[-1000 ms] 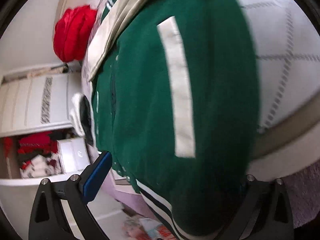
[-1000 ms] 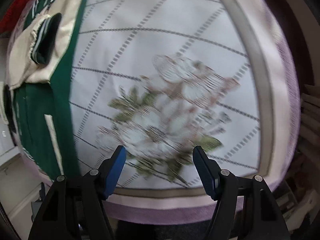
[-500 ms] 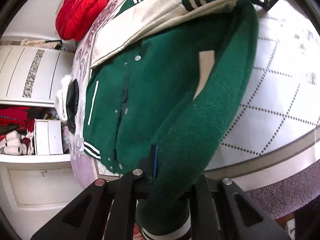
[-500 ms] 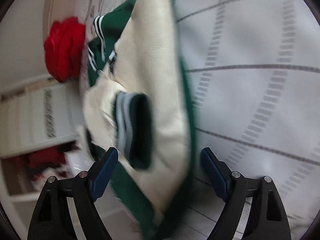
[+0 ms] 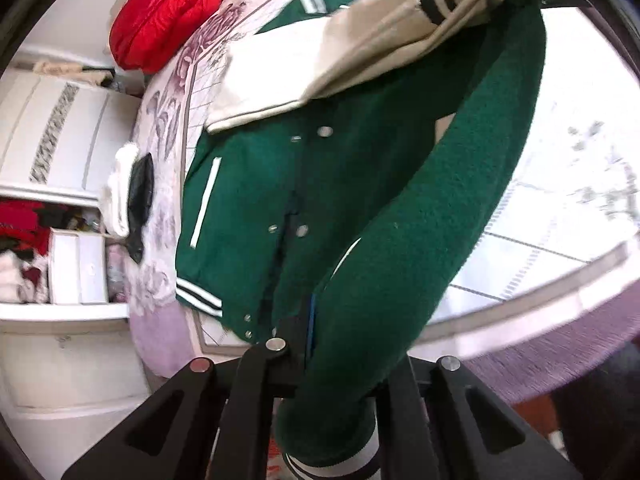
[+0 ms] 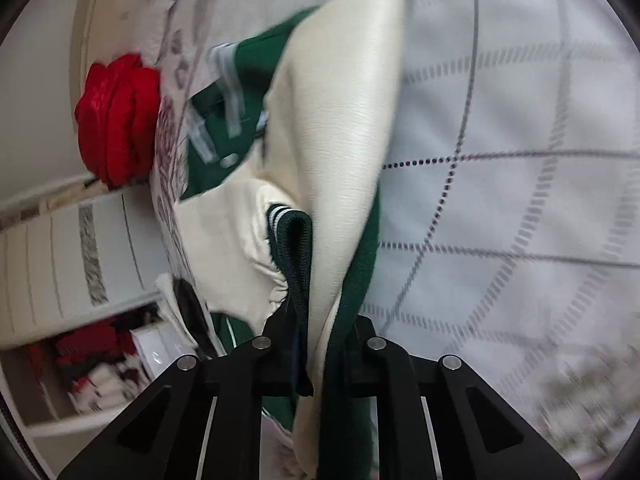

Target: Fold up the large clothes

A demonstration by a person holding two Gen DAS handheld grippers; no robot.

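- Bright daylight; bedspread (image 5: 568, 184) blown out white at right in left wrist view
- Green jacket (image 5: 340, 200) folds go v. dark, detail lost in shadow
- Right wrist view: motion blur on red bundle (image 6: 116, 128) & lower right corner
- Fisheye bends edges, black vignette in corners
- Gripper frames near-black, no detail

The right gripper (image 6: 320, 344) jaws have just closed on the jacket (image 6: 336, 128).

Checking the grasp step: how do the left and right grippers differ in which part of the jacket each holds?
The left gripper pinches the jacket's green hem edge; the right gripper, whose jaws have just been closing, pinches a cream sleeve with green fabric. Both are shut on the same jacket.
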